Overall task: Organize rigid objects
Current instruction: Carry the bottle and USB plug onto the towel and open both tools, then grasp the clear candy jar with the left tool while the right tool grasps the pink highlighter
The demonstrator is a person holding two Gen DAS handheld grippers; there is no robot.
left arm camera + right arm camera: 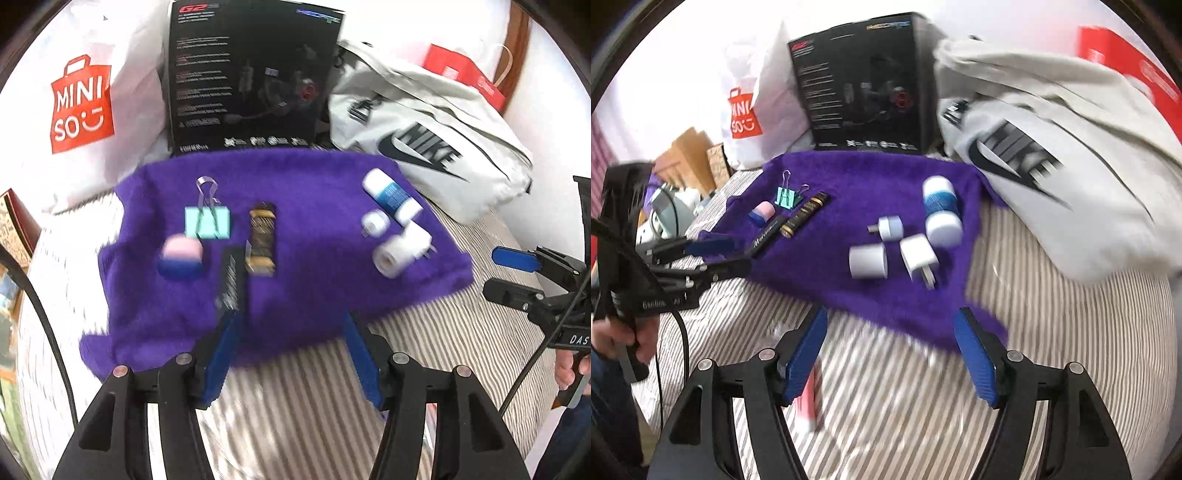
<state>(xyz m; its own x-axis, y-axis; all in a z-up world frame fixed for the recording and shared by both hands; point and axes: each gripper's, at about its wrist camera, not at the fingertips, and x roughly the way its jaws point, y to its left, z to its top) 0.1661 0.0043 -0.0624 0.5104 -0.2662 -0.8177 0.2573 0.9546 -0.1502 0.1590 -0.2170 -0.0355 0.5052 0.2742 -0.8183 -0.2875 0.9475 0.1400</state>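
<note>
Striped bedding carries a purple towel (295, 221) mid-frame in your left wrist view: clip (207, 221), eraser (181, 256) and tubes left, white bottle (391, 195) and plugs right, seemingly grouped already. Your left gripper (291, 354) gapes wide, empty. From the right wrist, the right gripper (890, 354) is likewise spread; a bag (1052, 166) crowds the upper right.

fuzzy purple cloth (886, 173) on a striped woven sheet (886, 398), mostly plastic bits on top

the cloth looks plush and matt. the white charger plug (918, 254) and bottle (940, 206) are smooth plastic, the binder clip (207, 221) has shiny wire handles, the far black box (251, 74) is glossy card, the grey bag (1052, 177) is matt fabric, and the gripper pads (807, 354) look ribbed blue.
</note>
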